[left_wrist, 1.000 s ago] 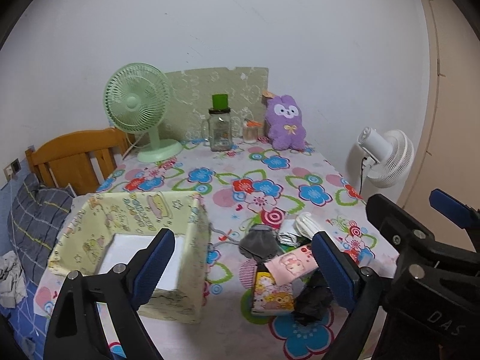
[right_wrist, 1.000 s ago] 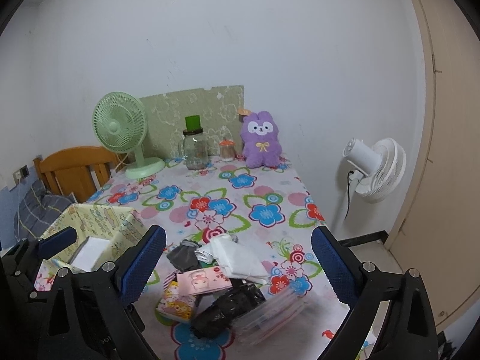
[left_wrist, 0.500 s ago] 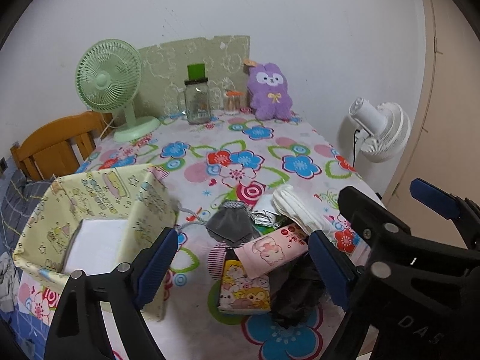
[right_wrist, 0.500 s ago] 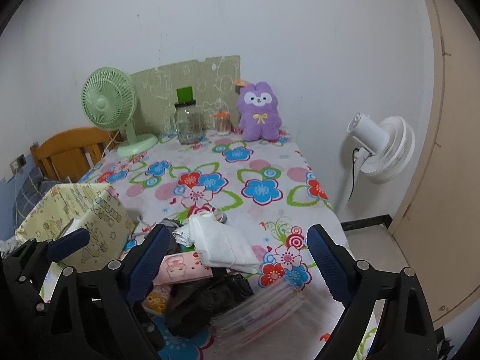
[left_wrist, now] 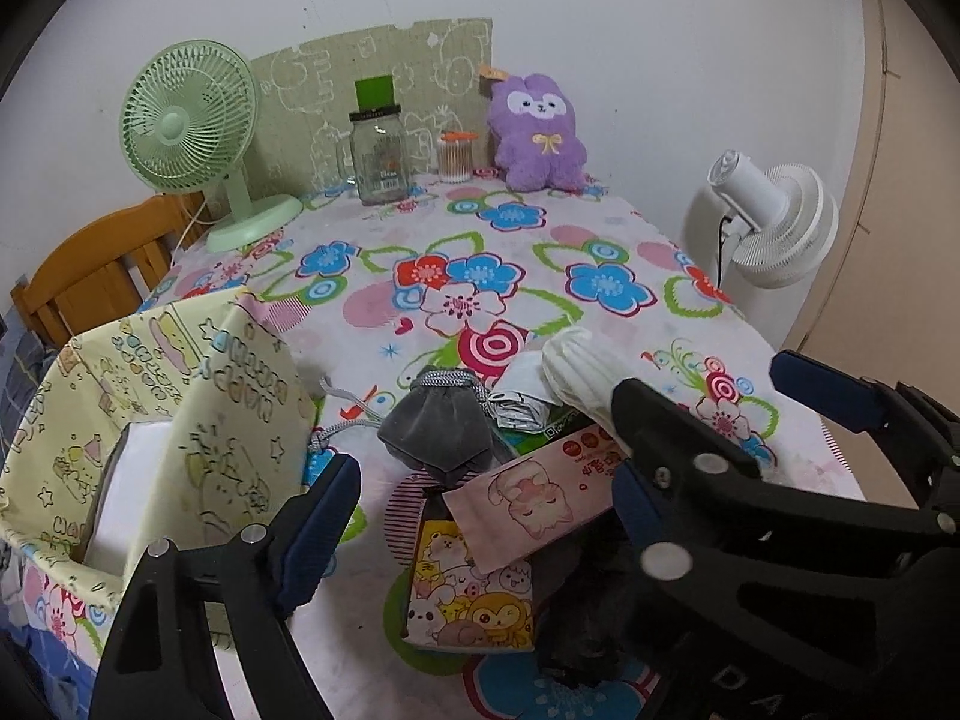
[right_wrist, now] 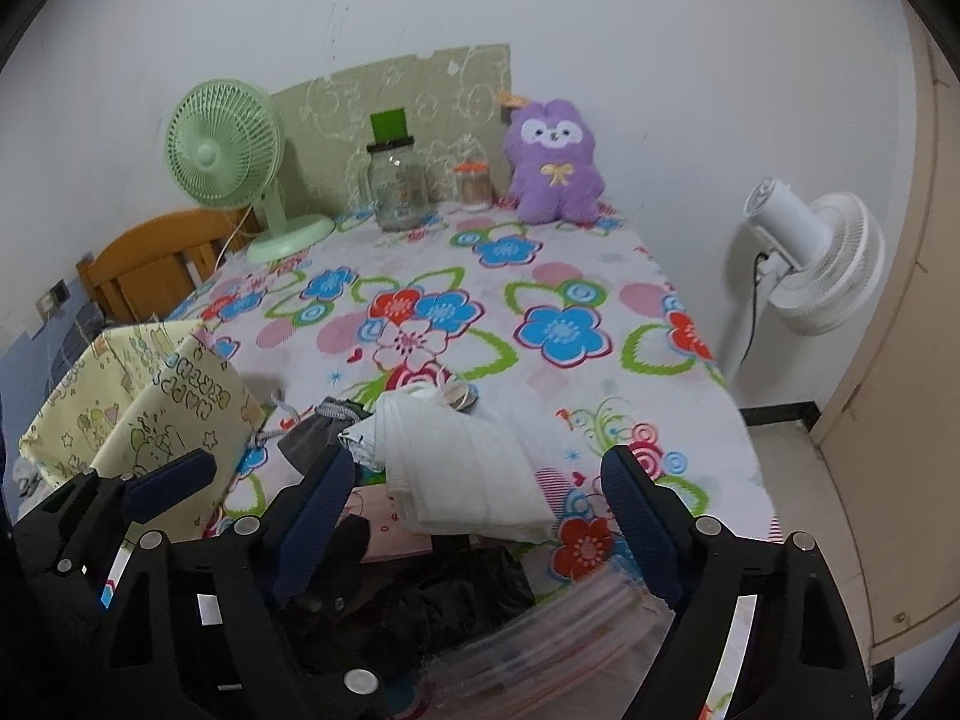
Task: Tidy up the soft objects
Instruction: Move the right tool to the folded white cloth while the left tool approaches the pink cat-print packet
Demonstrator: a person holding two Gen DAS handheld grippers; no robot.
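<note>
Over the surface (right_wrist: 600, 276), the right tongs (right_wrist: 474, 516) are hanging wide around the cloth (right_wrist: 462, 468), nearer than the wide left tongs (left_wrist: 480, 516).

two fans (left_wrist: 191, 120) (left_wrist: 774, 222), one plush (left_wrist: 537, 132), two jars (left_wrist: 378, 156) (left_wrist: 455, 155)

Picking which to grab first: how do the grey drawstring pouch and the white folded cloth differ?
The grey drawstring pouch is dark, bunched and rounded, lying nearer the yellow fabric bin. The white folded cloth is pale, flat, larger, and sits between the right gripper fingers. Both lie in the same pile.
</note>
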